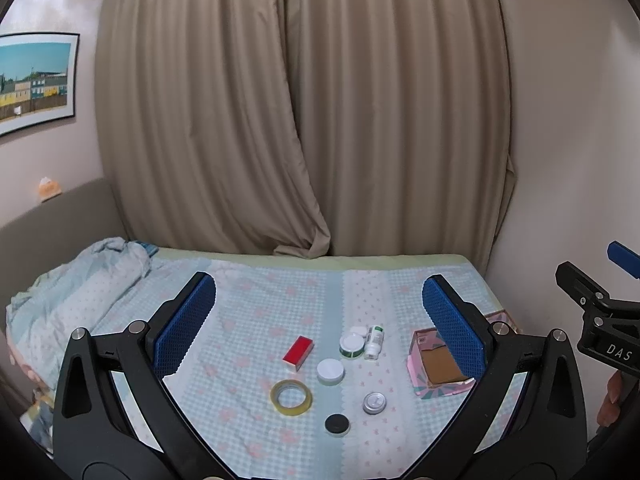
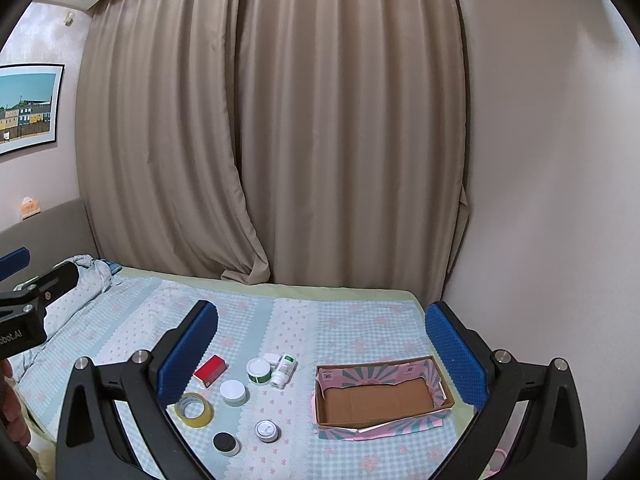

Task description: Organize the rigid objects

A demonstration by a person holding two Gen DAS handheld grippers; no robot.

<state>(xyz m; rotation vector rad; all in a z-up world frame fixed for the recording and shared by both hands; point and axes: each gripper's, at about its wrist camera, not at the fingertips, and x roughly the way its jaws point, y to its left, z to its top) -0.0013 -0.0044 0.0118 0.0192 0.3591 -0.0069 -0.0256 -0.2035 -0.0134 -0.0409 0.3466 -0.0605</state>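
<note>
Both grippers, left (image 1: 320,320) and right (image 2: 322,352), spread, empty. Box (image 2: 442,398) empty; items lie left of it. Advise taking the nearest, the bottle (image 2: 284,370), first.

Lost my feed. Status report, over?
Left gripper and right gripper open, empty, above bed. Cardboard box empty; tape roll, jars, bottle loose beside it. Nothing blocking.

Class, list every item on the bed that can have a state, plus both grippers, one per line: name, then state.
Box: open, nothing inside.
Red box: shut, lying flat.
White bottle: capped, on its side.
Green jar: lidded, upright.
White jar: lidded, upright.
Tin: lidded.
Black jar: lidded.
Tape: lying flat.
Left gripper: open.
Right gripper: open.
</note>
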